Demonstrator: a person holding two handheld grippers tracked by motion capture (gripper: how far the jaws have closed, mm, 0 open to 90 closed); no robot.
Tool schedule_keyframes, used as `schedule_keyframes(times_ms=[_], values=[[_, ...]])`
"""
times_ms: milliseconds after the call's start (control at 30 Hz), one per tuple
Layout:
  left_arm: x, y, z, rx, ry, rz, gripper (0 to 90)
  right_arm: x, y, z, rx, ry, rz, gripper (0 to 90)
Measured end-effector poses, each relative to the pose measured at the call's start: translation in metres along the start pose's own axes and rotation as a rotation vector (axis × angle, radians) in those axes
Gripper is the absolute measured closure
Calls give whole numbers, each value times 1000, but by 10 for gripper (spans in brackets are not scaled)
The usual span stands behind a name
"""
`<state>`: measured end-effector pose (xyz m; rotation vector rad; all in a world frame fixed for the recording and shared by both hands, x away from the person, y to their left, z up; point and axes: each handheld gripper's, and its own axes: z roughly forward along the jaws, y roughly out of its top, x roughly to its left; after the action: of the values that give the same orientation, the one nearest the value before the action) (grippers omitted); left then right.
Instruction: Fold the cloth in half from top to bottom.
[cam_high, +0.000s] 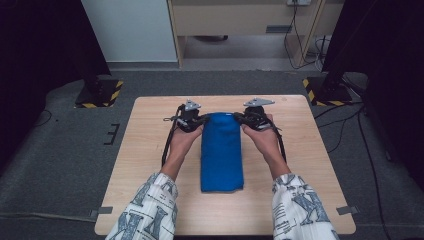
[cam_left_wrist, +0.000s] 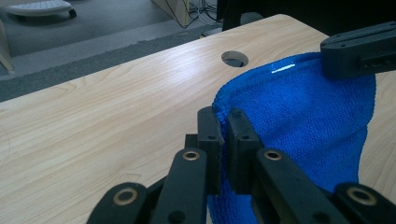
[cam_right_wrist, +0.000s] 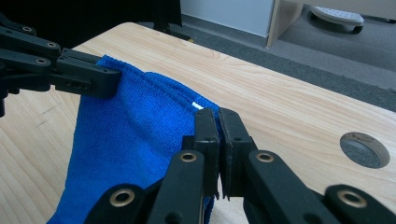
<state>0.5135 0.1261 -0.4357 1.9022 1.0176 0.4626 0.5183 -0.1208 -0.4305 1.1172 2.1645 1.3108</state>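
A blue towel (cam_high: 221, 152) lies folded into a long strip down the middle of the wooden table (cam_high: 150, 150). My left gripper (cam_high: 204, 118) is shut on the towel's far left corner, and my right gripper (cam_high: 236, 118) is shut on its far right corner. In the left gripper view the black jaws pinch the blue towel's edge (cam_left_wrist: 289, 116) at my left gripper (cam_left_wrist: 223, 122), with the other gripper's jaw (cam_left_wrist: 357, 51) at the upper right. In the right gripper view my right gripper (cam_right_wrist: 217, 122) clamps the towel (cam_right_wrist: 130, 140) by a white tag (cam_right_wrist: 198, 105); the left gripper's jaw (cam_right_wrist: 84, 77) holds the other corner.
A round cable hole (cam_right_wrist: 364, 149) sits in the tabletop near the far right corner. Black stands with yellow-striped bases (cam_high: 97, 92) flank the table on grey carpet. A person's patterned sleeves (cam_high: 150, 210) come in from the bottom. Cables (cam_high: 170, 140) trail from the grippers.
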Motion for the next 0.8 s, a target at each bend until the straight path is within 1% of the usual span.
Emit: schedule_keyframes(times_ms=[67, 267, 333, 367, 433, 533, 633, 700, 800], values=[[-2, 0, -2, 3, 0, 9, 851, 1, -2, -3, -8, 5, 3, 874], [-7, -4, -7, -4, -13, 7, 851, 2, -8, -9, -15, 10, 7, 874], [-9, -6, -9, -3, -15, 17, 851, 4, -11, -12, -18, 10, 5, 874], [-12, -8, -12, -3, -18, 27, 852, 5, -13, -15, -25, 9, 4, 874], [-14, -9, -14, -4, -19, 31, 852, 8, -16, -18, -19, 12, -1, 874], [-21, -12, -22, -11, -25, 45, 852, 11, -19, -23, -21, 12, -5, 874], [-22, -13, -25, -9, -26, 48, 852, 14, -21, -27, -24, 16, -4, 875], [-23, -15, -29, -9, -25, 53, 852, 19, -23, -31, -26, 24, -14, 875], [-24, -18, -32, -5, -29, 58, 851, 22, -26, -34, -27, 32, -18, 875]])
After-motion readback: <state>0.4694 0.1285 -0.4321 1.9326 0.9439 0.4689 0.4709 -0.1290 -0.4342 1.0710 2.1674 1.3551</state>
